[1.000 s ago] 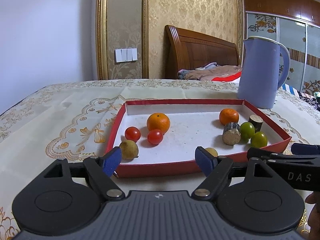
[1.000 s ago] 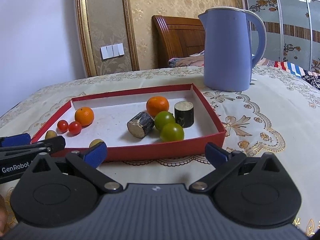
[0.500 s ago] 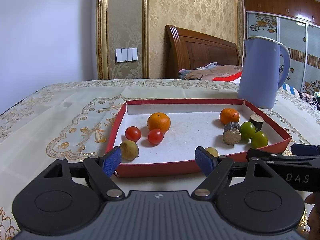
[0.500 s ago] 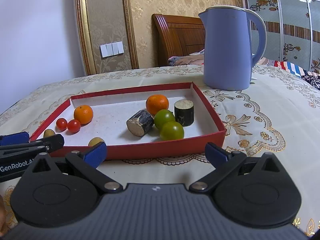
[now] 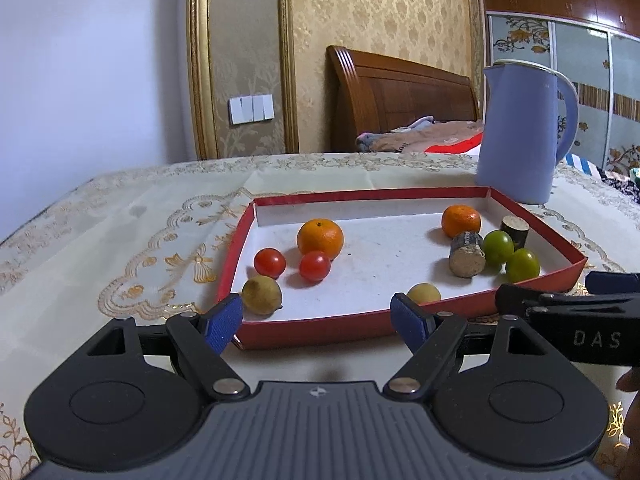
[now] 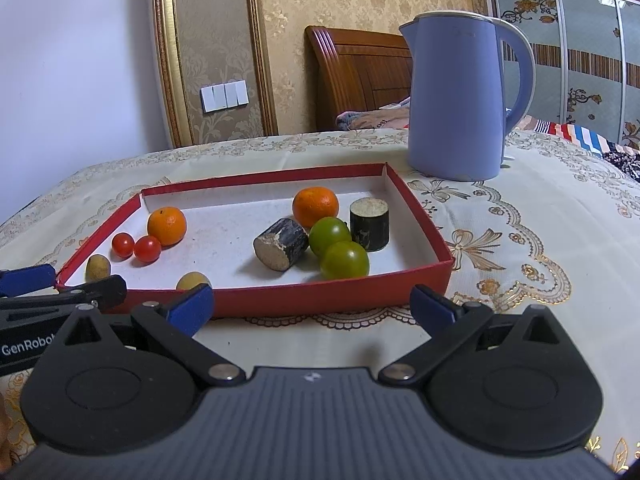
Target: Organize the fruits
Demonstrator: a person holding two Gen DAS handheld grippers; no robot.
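Through my left wrist camera, my left gripper fills the bottom of the frame with its jaws spread apart and holding nothing, just short of the near wall of the red tray. In the tray's left half sit an orange, two red tomatoes and a yellowish fruit; toward the right are another orange, two green tomatoes and two dark stubs of wood. The blue kettle stands at upper right. Through my right wrist camera, my right gripper also has its jaws apart and empty, low in the frame before the tray, with the green tomatoes just beyond the wall at centre and the left gripper's arm at lower left.
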